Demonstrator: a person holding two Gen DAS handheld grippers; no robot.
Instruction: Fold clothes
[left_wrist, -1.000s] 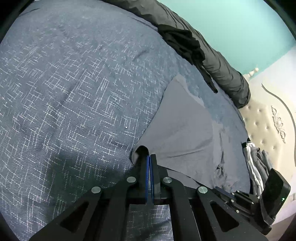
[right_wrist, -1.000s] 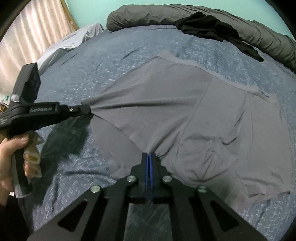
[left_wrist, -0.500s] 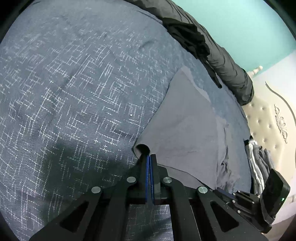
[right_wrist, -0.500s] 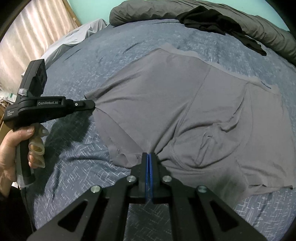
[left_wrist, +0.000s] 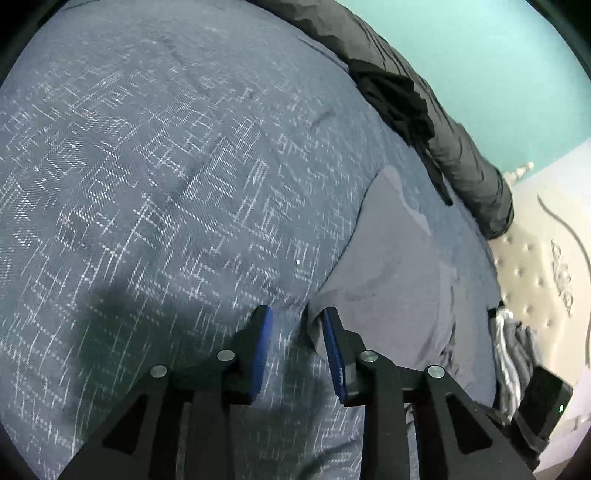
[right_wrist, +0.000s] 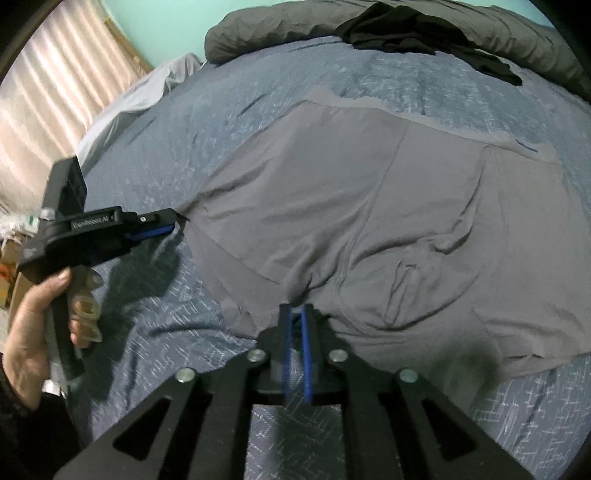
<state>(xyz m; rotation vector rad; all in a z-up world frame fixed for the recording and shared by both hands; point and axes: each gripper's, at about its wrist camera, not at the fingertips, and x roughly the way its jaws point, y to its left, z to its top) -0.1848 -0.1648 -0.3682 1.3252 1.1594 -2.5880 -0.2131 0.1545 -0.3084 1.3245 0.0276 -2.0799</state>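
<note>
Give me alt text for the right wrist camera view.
Grey boxer briefs lie spread flat on a blue patterned bedspread. The right gripper, slightly open, sits at their near hem; the left gripper, held in a hand, is open beside their left edge.

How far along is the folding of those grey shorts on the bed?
Barely begun. Done: the grey shorts lie spread flat on the blue bedspread, no fold made yet. In hand: nothing; the left gripper has its jaws wide apart beside a leg hem, and the right gripper has its jaws slightly apart at the lower edge. Left: every fold, plus the black garment by the dark duvet.
</note>
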